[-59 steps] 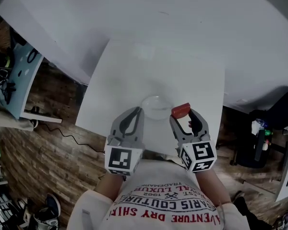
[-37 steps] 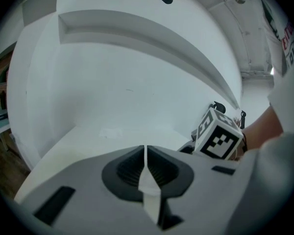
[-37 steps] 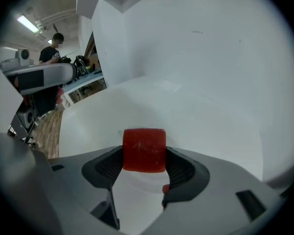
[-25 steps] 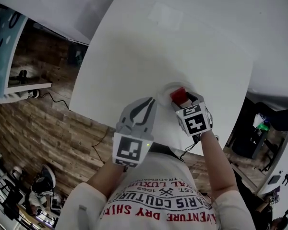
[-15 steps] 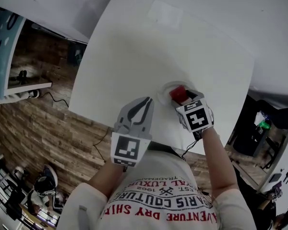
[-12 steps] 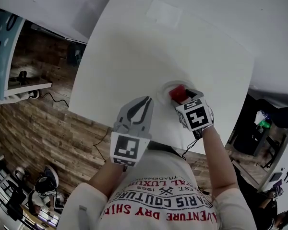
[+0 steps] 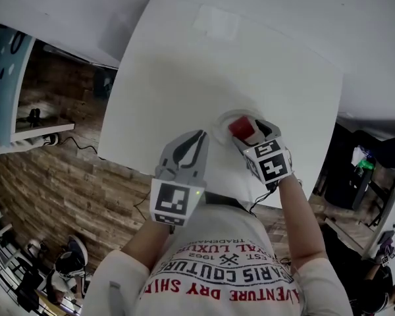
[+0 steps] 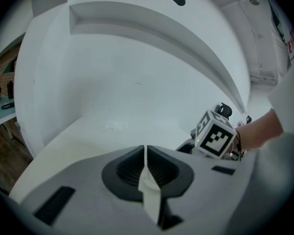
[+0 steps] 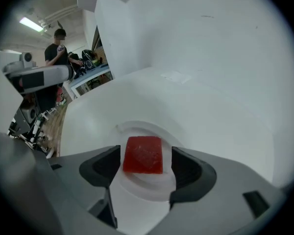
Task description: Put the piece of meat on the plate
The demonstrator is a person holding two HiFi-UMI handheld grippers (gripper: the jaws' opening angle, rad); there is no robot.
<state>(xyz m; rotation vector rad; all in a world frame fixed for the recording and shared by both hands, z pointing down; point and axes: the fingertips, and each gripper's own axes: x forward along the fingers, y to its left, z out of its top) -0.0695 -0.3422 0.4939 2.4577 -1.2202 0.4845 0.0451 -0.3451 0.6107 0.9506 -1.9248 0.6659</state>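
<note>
- The piece of meat [image 9: 143, 154], a red square block, lies flat in the middle of the shallow white plate [image 9: 137, 127].
- The plate [image 7: 220, 120] stands on the white table [image 7: 204, 78], close to its near edge and toward its right-hand corner.
- The right gripper [image 9: 146, 173] points steeply down over the plate. Its jaws are opening with the meat [image 7: 242, 128] between them. A gap shows beside the right pad, and the left pad stands just beside the block.
- The left gripper [image 8: 145, 160] has its jaws clenched together with nothing between them.
- In the head view the left gripper [image 7: 196, 140] hangs over the table's near edge, just left of the plate, with the right gripper [image 7: 249, 133] beside it.
- A person [image 9: 56, 50] stands in the background past the table's left edge.
</note>
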